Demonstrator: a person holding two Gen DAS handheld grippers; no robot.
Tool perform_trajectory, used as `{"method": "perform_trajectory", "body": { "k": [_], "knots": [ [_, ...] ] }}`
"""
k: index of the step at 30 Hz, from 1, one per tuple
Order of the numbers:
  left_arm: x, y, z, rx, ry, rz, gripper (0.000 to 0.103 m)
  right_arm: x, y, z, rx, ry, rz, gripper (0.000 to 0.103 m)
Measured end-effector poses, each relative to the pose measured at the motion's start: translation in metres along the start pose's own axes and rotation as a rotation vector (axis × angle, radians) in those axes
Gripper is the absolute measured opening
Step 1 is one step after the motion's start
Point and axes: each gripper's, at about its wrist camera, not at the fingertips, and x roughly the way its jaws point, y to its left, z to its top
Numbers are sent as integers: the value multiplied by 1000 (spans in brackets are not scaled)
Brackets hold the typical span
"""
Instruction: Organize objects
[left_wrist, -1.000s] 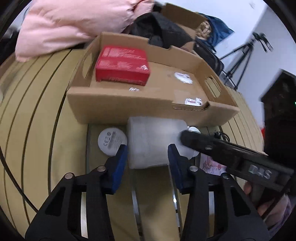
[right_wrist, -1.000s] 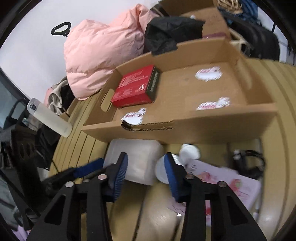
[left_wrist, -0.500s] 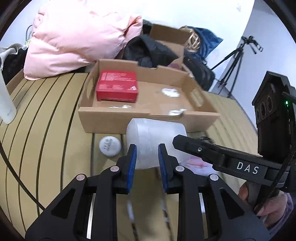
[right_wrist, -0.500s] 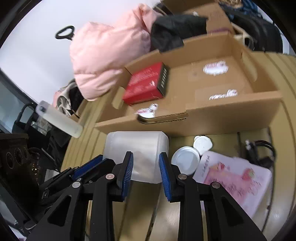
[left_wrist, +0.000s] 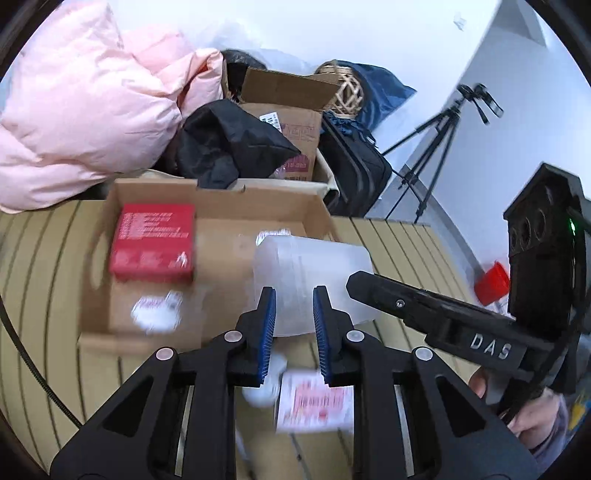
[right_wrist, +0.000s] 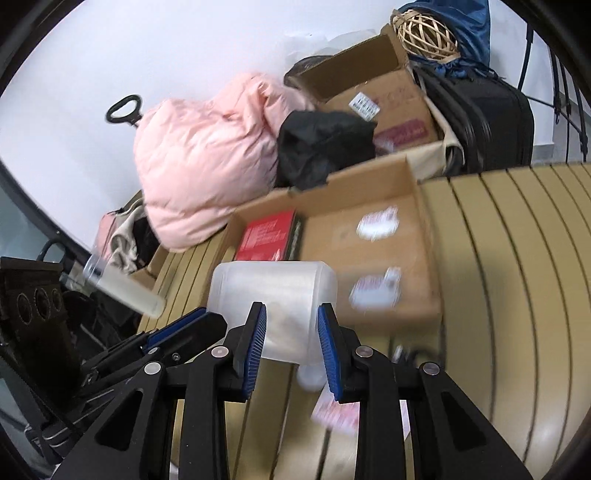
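Between the blue pads of the left gripper (left_wrist: 291, 325), a translucent plastic container (left_wrist: 314, 284) is clamped by its near edge and held off the slatted table (left_wrist: 44, 266). The same container (right_wrist: 273, 299) is gripped from the other side by the right gripper (right_wrist: 291, 347), whose jaws are closed onto its wall. Beyond both sets of jaws, an open cardboard box (left_wrist: 221, 206) is seen, with a red box (left_wrist: 153, 242) lying in its left part. Below the jaws, a pink leaflet (left_wrist: 314, 402) lies on the table.
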Motion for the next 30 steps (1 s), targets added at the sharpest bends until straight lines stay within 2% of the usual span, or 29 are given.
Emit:
{"method": "perform_trajectory", "body": {
  "k": [5, 8, 13, 16, 18, 19, 23, 25, 27, 28, 30],
  "knots": [
    [55, 8, 45, -8, 37, -4, 17, 34, -16, 57, -19, 11, -55, 32],
    [94, 20, 58, -71, 90, -34, 17, 61, -38, 89, 2, 42, -85, 32],
    [150, 27, 64, -89, 149, -15, 17, 107, -74, 111, 32, 104, -154, 31],
    [178, 34, 60, -112, 205, 33, 15, 133, -92, 116, 50, 139, -192, 31],
    [175, 37, 60, -128, 182, 32, 15, 147, -95, 115, 39, 156, -221, 31],
    [171, 39, 60, -136, 180, 37, 15, 150, -92, 115, 22, 148, -251, 30],
    [138, 47, 61, -153, 159, 49, 19, 145, -80, 117, -15, 108, -278, 30],
    [108, 49, 61, -144, 137, 67, 30, 135, -75, 114, -21, 90, -284, 30],
    [67, 50, 55, -102, 78, 123, 49, 119, -66, 108, -41, 81, -291, 30],
    [46, 49, 50, -78, 40, 154, 52, 110, -61, 105, -60, 77, -289, 30],
    [5, 45, 36, -32, -16, 223, 68, 89, -47, 93, -111, 67, -282, 30]
  ]
}}
